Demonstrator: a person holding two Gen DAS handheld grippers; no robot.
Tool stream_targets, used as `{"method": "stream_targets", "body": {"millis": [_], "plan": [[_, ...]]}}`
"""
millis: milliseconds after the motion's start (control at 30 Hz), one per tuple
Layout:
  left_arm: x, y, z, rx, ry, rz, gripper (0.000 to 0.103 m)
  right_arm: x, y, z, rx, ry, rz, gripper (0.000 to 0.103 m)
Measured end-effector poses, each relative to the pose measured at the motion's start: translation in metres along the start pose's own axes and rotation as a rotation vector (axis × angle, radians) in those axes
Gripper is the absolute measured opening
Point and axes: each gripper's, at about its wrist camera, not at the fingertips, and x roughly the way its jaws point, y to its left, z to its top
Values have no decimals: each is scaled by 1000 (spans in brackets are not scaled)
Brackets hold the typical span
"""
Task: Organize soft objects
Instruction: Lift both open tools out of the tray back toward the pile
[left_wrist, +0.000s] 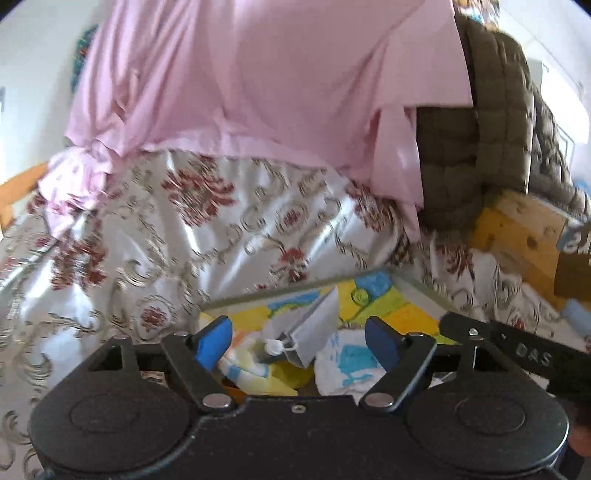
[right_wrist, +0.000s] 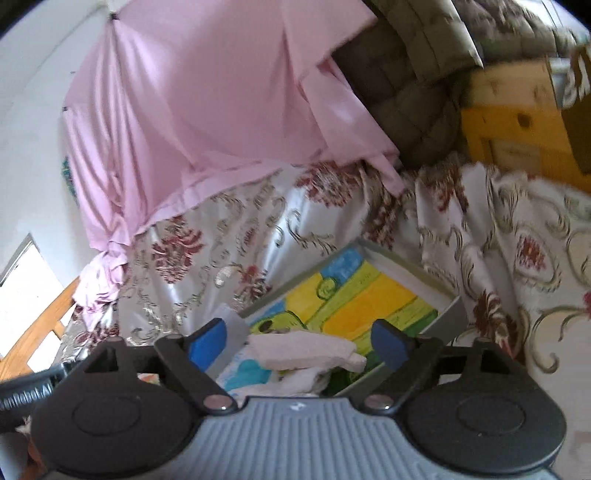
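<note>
A grey open box (right_wrist: 448, 306) with a yellow, green and blue patterned lining sits on the floral bedspread (left_wrist: 155, 236); it also shows in the left wrist view (left_wrist: 295, 291). Soft folded cloths lie in it: a white-and-blue cloth (left_wrist: 351, 365), a pale yellow striped cloth (left_wrist: 247, 365), and a pinkish-white cloth (right_wrist: 306, 350). A grey flap with a white toggle (left_wrist: 317, 332) stands between my left fingers. My left gripper (left_wrist: 299, 343) is open above the box. My right gripper (right_wrist: 299, 343) is open above the cloths, holding nothing.
A pink sheet (left_wrist: 258, 74) hangs behind the bed. A brown quilted cushion (left_wrist: 480, 122) and a wooden crate (left_wrist: 524, 236) stand at the right. The right gripper's body (left_wrist: 517, 350) crosses the left view's lower right. A wooden frame (right_wrist: 44, 325) is at left.
</note>
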Motion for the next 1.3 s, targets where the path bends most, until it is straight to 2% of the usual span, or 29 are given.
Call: {"method": "stream_targets", "body": {"millis": [200, 433, 733, 867, 1100, 1300], "plan": [[-59, 8, -7, 3, -97, 57, 91, -52, 32, -6, -115, -90, -5, 102], [-135, 21, -27, 1, -206, 130, 98, -113, 57, -28, -141, -162, 25, 103], [-210, 30, -67, 27, -302, 193, 102, -183, 82, -66, -215, -239, 9, 103], [-230, 33, -85, 20, -280, 191, 102, -208, 84, -83, -179, -247, 7, 103], [-254, 51, -119, -37, -218, 183, 102, -224, 89, -114, -163, -129, 10, 103], [-262, 70, -145, -85, -183, 203, 102, -236, 101, -137, -198, -96, 4, 103]]}}
